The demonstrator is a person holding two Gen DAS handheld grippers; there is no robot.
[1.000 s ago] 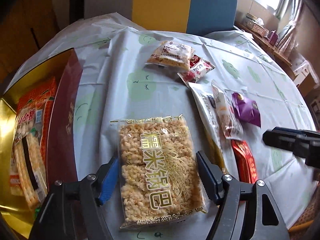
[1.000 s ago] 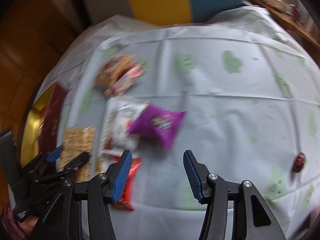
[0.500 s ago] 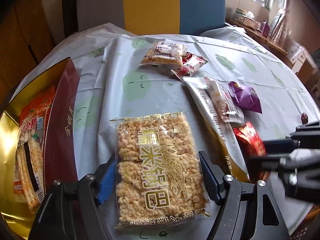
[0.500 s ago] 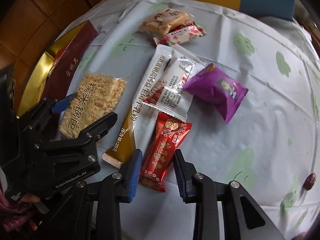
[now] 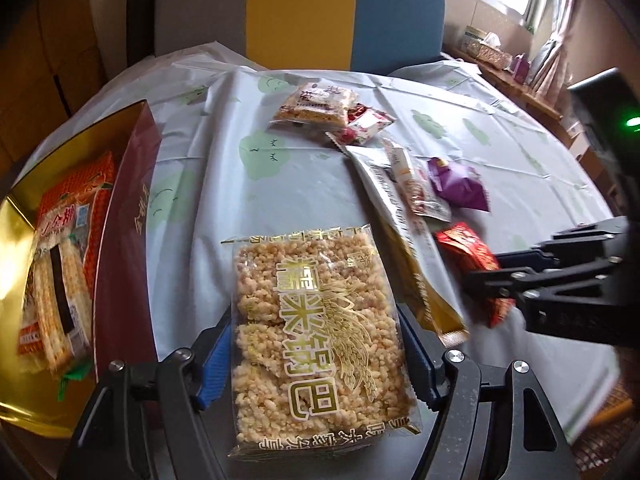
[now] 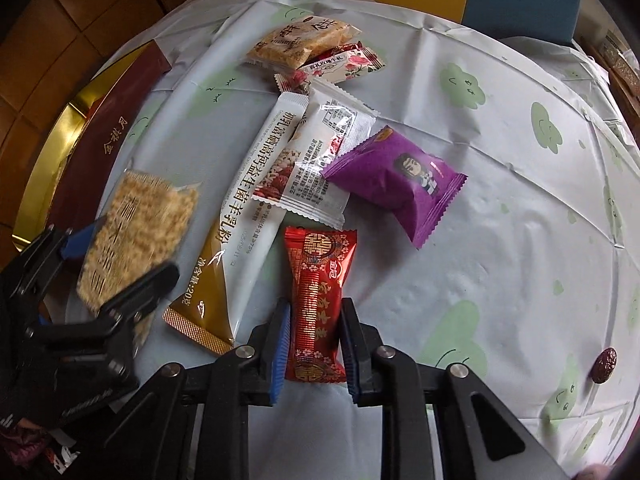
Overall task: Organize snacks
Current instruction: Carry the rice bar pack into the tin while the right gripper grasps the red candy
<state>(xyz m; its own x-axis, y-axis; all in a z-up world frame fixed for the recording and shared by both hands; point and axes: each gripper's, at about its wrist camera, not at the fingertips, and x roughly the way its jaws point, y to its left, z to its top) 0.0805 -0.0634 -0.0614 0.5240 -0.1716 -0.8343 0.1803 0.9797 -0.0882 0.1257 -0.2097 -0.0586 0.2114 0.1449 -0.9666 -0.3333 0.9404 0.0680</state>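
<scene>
A clear pack of puffed rice cakes (image 5: 316,344) sits between the blue pads of my left gripper (image 5: 314,320), which is shut on its long sides. The right wrist view shows the same pack (image 6: 136,232) blurred at the left. A red snack packet (image 6: 320,280) lies on the tablecloth. My right gripper (image 6: 314,304) points down over it with jaws closing, and both pads touch the packet's sides. In the left wrist view the right gripper (image 5: 492,272) stands over that red packet (image 5: 464,248). A dark red box with a gold lining (image 5: 128,216) stands at the left and holds an orange snack pack (image 5: 64,240).
On the cloth lie a purple packet (image 6: 396,180), a long white and gold sachet (image 6: 256,200), a white packet (image 6: 320,152), and two small packs at the back (image 6: 296,40). A red date (image 6: 604,364) lies far right. A chair (image 5: 300,8) stands behind the table.
My right gripper came down over the red packet and narrowed its jaws onto it. My left gripper kept the rice cake pack and shifted a little.
</scene>
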